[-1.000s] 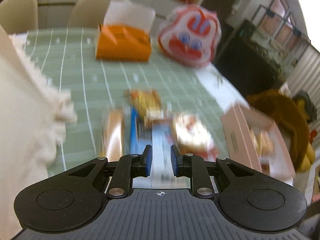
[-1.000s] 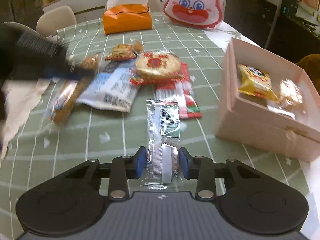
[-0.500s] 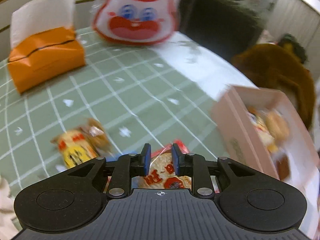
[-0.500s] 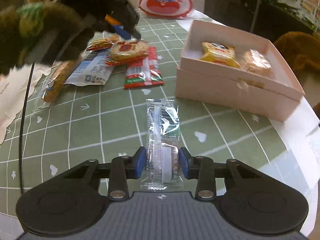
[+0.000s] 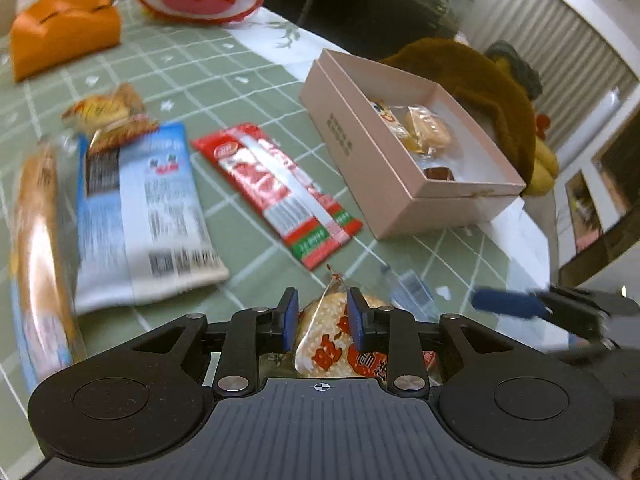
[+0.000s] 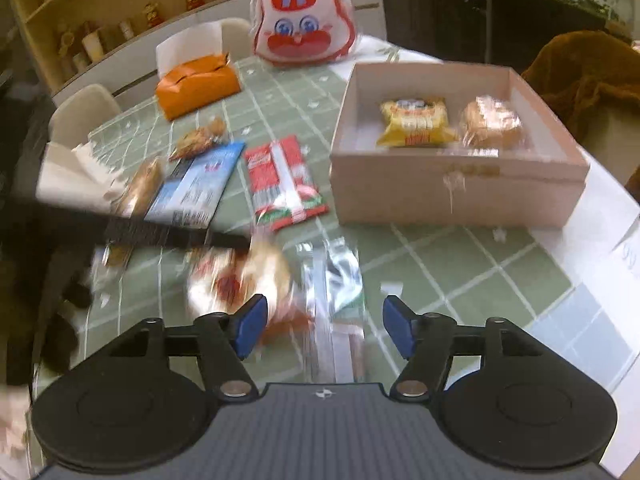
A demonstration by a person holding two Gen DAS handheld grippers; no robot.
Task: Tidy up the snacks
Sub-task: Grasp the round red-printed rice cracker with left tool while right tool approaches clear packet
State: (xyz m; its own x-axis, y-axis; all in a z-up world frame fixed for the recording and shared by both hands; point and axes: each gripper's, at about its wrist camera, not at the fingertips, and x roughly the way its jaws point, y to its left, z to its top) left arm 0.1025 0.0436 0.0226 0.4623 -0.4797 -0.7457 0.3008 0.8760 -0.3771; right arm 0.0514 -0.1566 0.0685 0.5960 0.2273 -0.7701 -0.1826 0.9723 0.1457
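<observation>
two snacks sat in the pink cardboard box (image 6: 452,196), several lay loose on the green checked surface (image 5: 240,96), while the left claw (image 5: 322,322) was opening around a round rice cracker packet (image 5: 340,344) and the right claw (image 6: 323,330) was opening, released, over a clear plastic wrapped bar (image 6: 332,280).

The tabletop (image 6: 440,264), under a green grid cloth, carried an open pink box (image 6: 456,196) at right, a red packet (image 6: 280,180) and blue packet (image 6: 196,188) mid-frame, a long bread roll (image 5: 40,232) at left, an orange tissue box (image 6: 196,88) and a rabbit-face bag (image 6: 304,28) at top.
</observation>
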